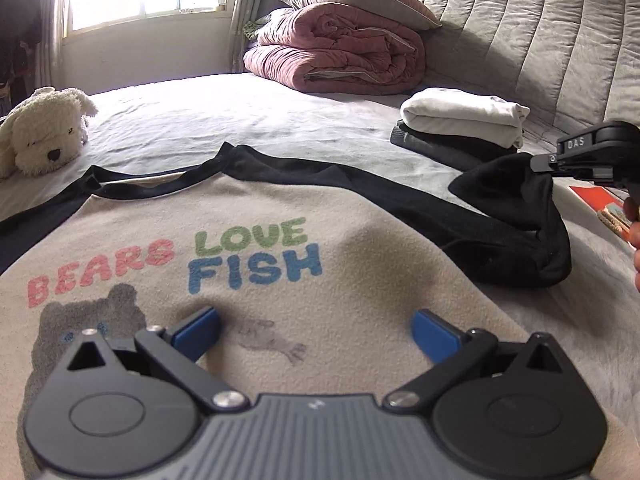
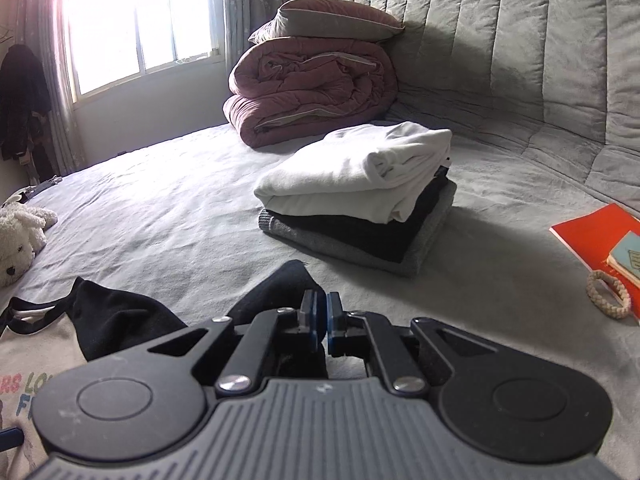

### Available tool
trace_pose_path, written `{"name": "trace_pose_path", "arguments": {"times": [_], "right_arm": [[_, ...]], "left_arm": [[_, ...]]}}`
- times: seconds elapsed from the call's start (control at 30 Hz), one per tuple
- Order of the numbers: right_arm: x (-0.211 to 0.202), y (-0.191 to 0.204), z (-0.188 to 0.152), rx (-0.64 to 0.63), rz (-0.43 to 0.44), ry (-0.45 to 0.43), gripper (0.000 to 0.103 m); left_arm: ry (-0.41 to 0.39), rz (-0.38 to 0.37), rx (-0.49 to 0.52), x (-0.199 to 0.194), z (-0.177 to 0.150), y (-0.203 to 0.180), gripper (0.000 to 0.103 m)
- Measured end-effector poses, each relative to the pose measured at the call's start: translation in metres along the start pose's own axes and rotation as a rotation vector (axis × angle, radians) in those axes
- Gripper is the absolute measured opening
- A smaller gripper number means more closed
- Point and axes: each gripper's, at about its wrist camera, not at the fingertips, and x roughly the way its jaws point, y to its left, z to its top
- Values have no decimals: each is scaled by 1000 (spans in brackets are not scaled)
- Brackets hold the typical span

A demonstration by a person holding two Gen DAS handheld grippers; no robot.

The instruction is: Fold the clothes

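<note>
Partly hidden: sleeve [image 2: 280, 284] between right jaws.

black hand-held gripper [image 1: 315, 330] with blue pads [image 1: 196, 334], silver screws, ribbed grey body

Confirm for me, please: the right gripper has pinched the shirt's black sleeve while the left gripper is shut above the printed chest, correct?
Not quite: the left gripper is open, jaws wide apart above the shirt, as the left wrist view shows. The right gripper has indeed pinched the black sleeve.
</note>
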Motion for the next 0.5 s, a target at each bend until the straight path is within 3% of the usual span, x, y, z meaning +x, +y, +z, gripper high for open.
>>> {"name": "trace_pose_path", "arguments": {"times": [0.27,0.5], "right_arm": [[-32,-54,-10,51,-48,5,4],[-56,-95,-37,113,-24,116,4]], "left_arm": [[4,16,18,1,-1,-4,103],[5,16,19,1,-2,-5,103]]}}
